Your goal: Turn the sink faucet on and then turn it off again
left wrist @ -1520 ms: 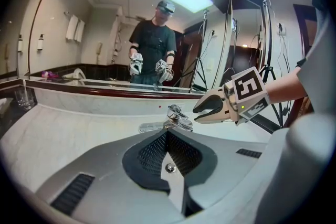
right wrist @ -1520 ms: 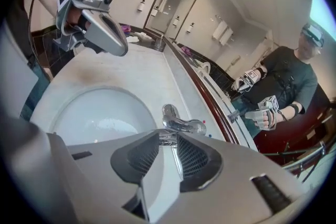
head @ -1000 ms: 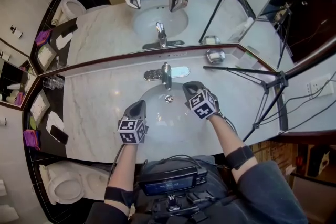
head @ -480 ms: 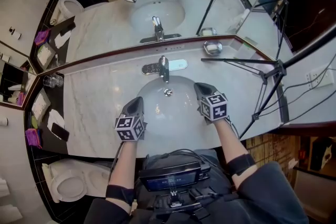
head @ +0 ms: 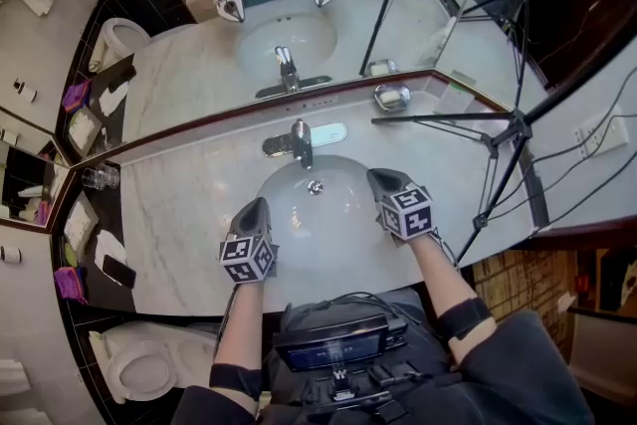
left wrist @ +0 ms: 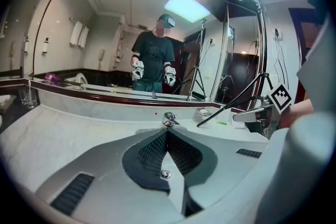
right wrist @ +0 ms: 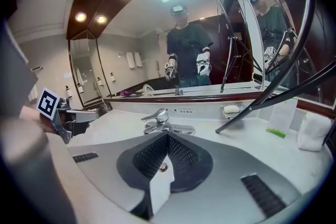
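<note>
The chrome faucet [head: 301, 140] stands at the back of the white sink basin [head: 328, 224], its lever lying level; I see no water stream. My left gripper [head: 256, 207] hovers over the basin's front left rim, jaws shut and empty. Over the right rim my right gripper [head: 382, 178] is also shut with nothing in it, a hand's breadth from the faucet. In the left gripper view the faucet [left wrist: 169, 119] sits just beyond the closed tips [left wrist: 167, 131]. The right gripper view shows the faucet [right wrist: 157, 119] past the closed tips [right wrist: 168, 135], slightly left.
A soap dish [head: 391, 97] sits on the marble counter [head: 189, 204] right of the faucet. A black tripod [head: 498, 129] reaches over the counter's right end. A glass [head: 97, 177] stands at far left, a phone [head: 117, 271] lies on the dark ledge, and a toilet [head: 139, 368] is below.
My right gripper has drawn back from the faucet toward the basin's right rim and rolled its marker cube upright. The left gripper has stayed put.
</note>
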